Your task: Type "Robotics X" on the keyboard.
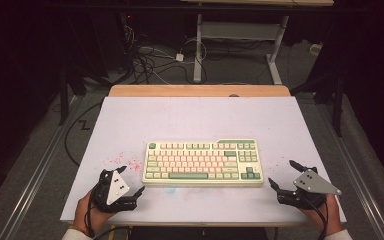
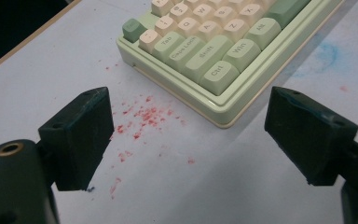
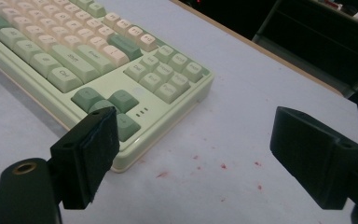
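The left gripper (image 1: 130,181) and right gripper (image 1: 281,175) are hovering wide open and empty, lower left and lower right, seemingly just off the keyboard (image 1: 203,161) at centre frame.

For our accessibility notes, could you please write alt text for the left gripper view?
A green and cream keyboard lies on a pale table, its near corner between the open left tongs. Red specks dot the table beside it.

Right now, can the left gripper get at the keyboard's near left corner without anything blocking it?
Probably yes. The left gripper sits open just off the keyboard, and the bare table between its jaws and that corner carries nothing but red specks.
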